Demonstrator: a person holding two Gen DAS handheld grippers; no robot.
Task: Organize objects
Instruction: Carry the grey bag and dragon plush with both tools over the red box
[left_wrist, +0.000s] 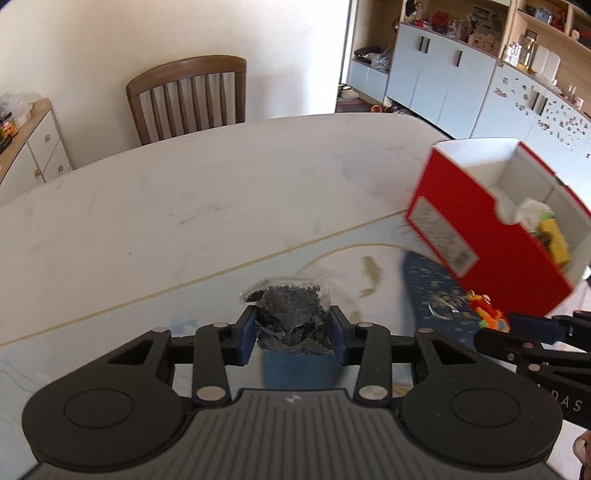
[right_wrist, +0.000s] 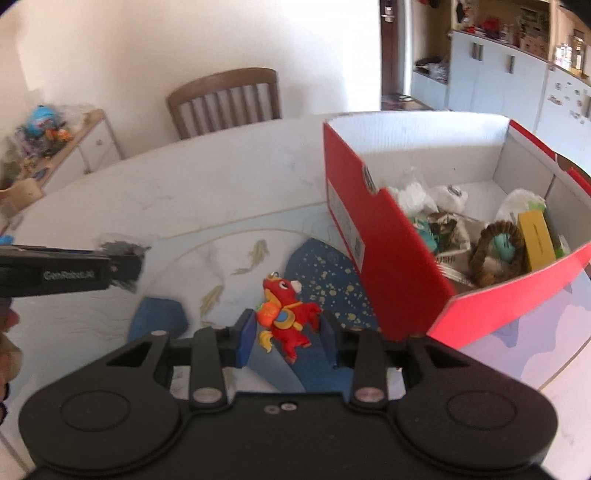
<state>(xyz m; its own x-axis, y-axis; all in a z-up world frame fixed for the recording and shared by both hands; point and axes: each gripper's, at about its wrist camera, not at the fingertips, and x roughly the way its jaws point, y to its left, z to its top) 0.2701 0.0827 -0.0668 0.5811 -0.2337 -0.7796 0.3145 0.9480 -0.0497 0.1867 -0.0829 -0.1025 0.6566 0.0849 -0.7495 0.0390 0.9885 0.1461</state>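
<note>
Each tool, left (left_wrist: 291, 334) and right (right_wrist: 286, 338), is black plastic with blue pads, silver pivot screws, round side discs and a ribbed grey centre; white lettering marks one side.

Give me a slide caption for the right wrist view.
Right gripper holds a red toy beside the red box.

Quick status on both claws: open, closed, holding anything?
Left claw: closed on the clear bag of black beads.
Right claw: closed on the red dragon toy.
</note>
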